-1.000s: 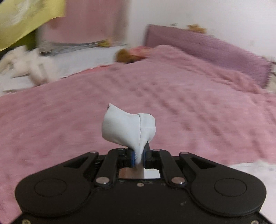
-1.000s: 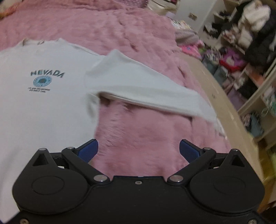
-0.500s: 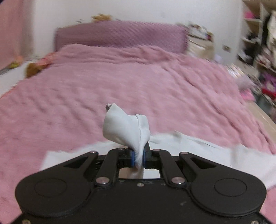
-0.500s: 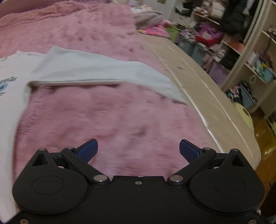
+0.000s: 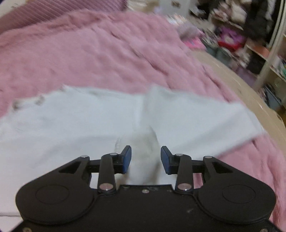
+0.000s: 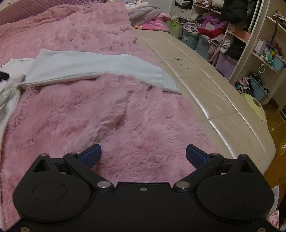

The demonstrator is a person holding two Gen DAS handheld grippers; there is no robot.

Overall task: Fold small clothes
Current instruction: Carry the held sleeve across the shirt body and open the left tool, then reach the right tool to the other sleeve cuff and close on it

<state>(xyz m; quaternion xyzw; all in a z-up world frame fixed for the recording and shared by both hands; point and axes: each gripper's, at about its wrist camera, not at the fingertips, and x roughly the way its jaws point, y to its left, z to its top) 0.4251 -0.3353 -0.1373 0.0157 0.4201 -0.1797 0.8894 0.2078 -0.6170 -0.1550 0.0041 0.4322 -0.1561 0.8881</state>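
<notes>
A white long-sleeved shirt lies spread on the pink fluffy blanket. My left gripper is open just above it, and a raised hump of the shirt's cloth stands loose between the blue pads. The shirt's long sleeve stretches right across the blanket toward the bed's edge in the right wrist view. My right gripper is wide open over bare blanket, well short of the sleeve, nothing between its fingers.
The cream padded bed edge runs along the right side. Beyond it stand shelves and bins packed with clothes. A grey and pink pile of fabric lies at the bed's far corner. A purple headboard is at the back.
My left gripper has opened and let go of the pinched white cloth, after swinging right and down onto the shirt. My right gripper has shifted right toward the bed's edge, still open.
</notes>
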